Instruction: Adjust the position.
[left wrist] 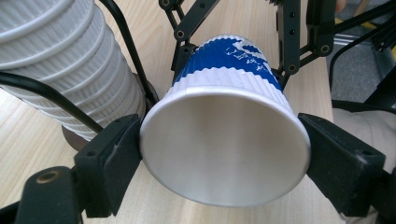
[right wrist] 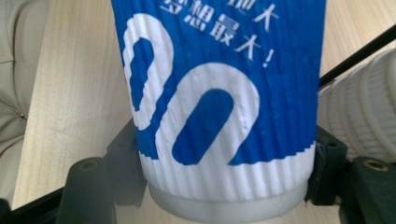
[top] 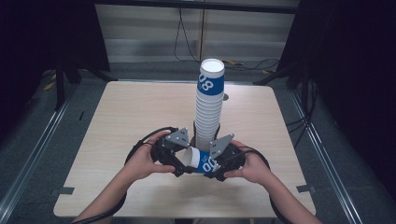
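A blue-and-white ribbed paper cup (top: 201, 162) lies on its side just above the table, held between my two grippers. My left gripper (top: 184, 163) is shut on the rim, and the open mouth (left wrist: 224, 144) faces its camera with a jaw touching each side. My right gripper (top: 215, 169) is shut on the base end, its jaws against the white band near the cup's bottom (right wrist: 219, 186). In the left gripper view, the right gripper (left wrist: 236, 53) clasps the far end of the cup. A hand holds each gripper.
A tall stack of the same cups (top: 208, 105) stands upright on a round base just behind the grippers, close beside the held cup (left wrist: 60, 60). The wooden table (top: 130, 116) stretches to both sides. Black cables trail from the grippers.
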The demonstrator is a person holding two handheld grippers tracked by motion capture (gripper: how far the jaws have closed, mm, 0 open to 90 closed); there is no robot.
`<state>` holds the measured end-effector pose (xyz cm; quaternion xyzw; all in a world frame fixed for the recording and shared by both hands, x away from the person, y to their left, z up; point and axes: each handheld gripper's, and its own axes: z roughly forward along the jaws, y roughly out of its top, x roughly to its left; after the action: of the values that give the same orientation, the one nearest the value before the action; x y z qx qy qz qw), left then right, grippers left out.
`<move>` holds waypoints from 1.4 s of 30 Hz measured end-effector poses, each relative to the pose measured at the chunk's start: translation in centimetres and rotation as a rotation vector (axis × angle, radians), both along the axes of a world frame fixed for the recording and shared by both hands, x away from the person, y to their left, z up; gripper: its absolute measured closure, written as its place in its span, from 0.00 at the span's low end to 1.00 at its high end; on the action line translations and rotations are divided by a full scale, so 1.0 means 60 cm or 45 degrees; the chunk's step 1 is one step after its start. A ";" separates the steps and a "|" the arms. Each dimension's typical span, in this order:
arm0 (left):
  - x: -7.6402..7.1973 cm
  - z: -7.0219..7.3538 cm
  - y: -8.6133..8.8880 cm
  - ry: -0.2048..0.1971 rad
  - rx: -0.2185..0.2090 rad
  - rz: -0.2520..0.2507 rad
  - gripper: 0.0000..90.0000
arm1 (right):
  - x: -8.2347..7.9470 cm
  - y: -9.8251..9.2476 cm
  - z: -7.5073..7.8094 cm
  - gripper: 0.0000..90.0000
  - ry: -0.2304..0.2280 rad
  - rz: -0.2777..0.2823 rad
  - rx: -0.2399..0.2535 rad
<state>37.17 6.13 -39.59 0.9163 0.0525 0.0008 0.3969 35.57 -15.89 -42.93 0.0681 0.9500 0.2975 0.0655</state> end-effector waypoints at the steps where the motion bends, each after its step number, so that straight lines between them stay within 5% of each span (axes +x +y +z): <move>1: 0.000 0.000 0.000 0.000 0.000 0.000 0.18 | 0.000 0.000 0.000 0.34 0.000 0.000 0.000; 8: -0.001 0.005 0.006 -0.008 -0.032 0.001 0.18 | 0.000 -0.011 0.000 0.34 -0.013 0.011 0.041; 13: 0.002 0.006 0.018 0.001 -0.053 0.019 0.19 | 0.002 -0.021 -0.006 0.34 -0.012 -0.003 0.012; 22: 0.004 -0.018 0.035 0.019 -0.046 0.048 0.18 | 0.003 -0.032 -0.001 0.34 -0.019 -0.016 0.064; 42: -0.002 -0.019 0.021 0.028 -0.067 0.011 0.18 | 0.003 -0.024 0.000 0.34 0.002 -0.014 0.079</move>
<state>37.03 7.41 -40.72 0.9053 0.0609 -0.0090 0.4203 35.75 -17.32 -42.90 0.0755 0.9400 0.3264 0.0640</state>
